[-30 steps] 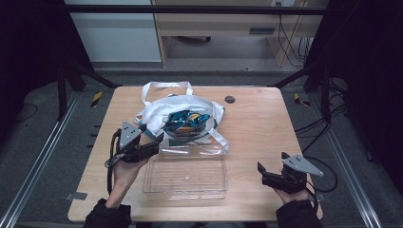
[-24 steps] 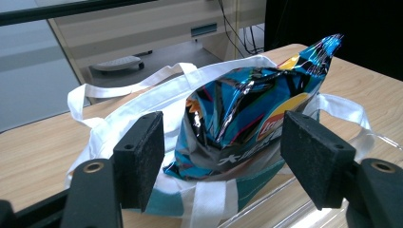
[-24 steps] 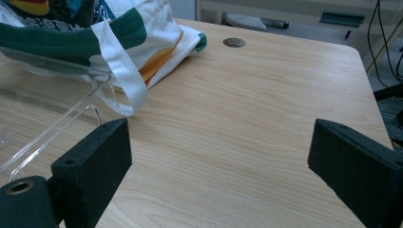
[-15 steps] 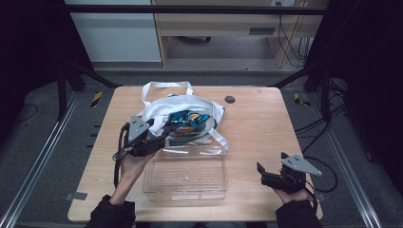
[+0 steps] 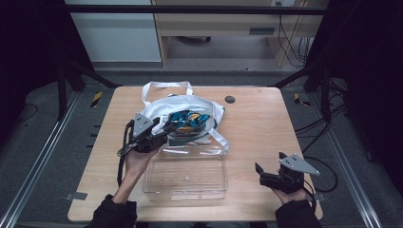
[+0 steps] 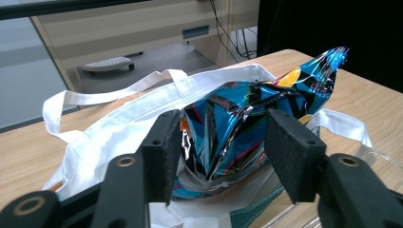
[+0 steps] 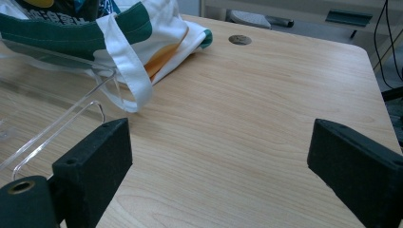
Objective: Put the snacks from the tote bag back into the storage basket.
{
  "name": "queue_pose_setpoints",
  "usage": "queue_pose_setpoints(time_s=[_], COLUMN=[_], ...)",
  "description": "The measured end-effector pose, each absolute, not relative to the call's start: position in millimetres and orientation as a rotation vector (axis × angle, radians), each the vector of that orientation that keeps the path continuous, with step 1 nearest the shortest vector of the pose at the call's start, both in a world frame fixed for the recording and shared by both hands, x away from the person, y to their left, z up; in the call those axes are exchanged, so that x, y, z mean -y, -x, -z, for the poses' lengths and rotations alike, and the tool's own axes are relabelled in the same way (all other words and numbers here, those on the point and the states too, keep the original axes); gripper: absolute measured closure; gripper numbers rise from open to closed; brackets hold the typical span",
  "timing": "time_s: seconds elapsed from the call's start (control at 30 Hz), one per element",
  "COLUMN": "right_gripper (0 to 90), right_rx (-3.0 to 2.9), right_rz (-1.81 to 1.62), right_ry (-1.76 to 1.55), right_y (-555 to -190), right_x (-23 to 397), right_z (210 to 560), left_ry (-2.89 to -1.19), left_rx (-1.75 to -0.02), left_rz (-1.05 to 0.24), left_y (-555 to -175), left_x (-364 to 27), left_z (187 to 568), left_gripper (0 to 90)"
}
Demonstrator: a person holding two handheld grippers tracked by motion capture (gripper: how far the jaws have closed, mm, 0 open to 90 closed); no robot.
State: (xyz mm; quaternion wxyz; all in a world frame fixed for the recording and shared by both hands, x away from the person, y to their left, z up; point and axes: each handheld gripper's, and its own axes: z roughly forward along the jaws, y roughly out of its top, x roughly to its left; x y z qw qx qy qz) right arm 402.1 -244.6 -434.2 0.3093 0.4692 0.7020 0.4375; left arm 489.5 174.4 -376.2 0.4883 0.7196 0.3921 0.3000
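White cloth tote bag [image 5: 183, 111] lies on the wooden worktop [image 5: 266, 133], far-centre, mouth gaping toward the person. Inside it: a shiny crinkled foil snack packet [image 6: 247, 123], blue with black, orange and red shards, one pointed corner poking up out of the opening. Bag is soft, rumpled fabric, white loop handles [image 6: 95, 97] flopped outward, a green band and an orange patch printed on its side [image 7: 119, 28].

Just in front of the bag, touching its near edge: a clear plastic tray [image 5: 186, 175], rectangular, rounded corners, shallow walls, glossy, nothing visible in it. One bag strap drapes over the tray's far rim.

Left gripper [image 5: 159, 135] sits at the bag's mouth, jaws either side of the foil packet and partway closed, just been closing in. Packet is between them; left pad looks right against the foil, right pad close to it, firm contact not clear, so not yet a confirmed grip. Bag fabric bunches below the jaws and crowds the packet.

Right gripper [image 5: 266, 178] rests at the worktop's near right corner, well apart from bag and tray, jaws spread wide over bare wood, nothing between them.

Small dark round hole [image 5: 230, 99] in the worktop just right of the bag. Desk and cables beyond the far edge.
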Motion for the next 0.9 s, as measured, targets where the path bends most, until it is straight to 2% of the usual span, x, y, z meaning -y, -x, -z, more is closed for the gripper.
queue_pose_setpoints(time_s=[0.5,0.63,0.9], right_gripper=[7.9,7.9,7.9], right_rx=[-1.861,-1.863,-1.863], right_rz=[-1.143,-1.142,-1.144], right_ry=[-1.244,-1.244,-1.243], right_y=[-404.7,-404.9,-404.8], right_x=[243.6,243.5,243.2], right_z=[435.4,435.6,435.5], left_ry=[-1.778,-1.77,-1.755], left_rx=[-0.966,-0.98,-0.995], left_rz=[-0.692,-0.684,-0.672], left_y=[-498.9,-501.5,-503.5], left_x=[-169.4,-169.8,-170.0], left_z=[383.5,385.2,386.7], left_gripper=[60.0,67.1,75.3])
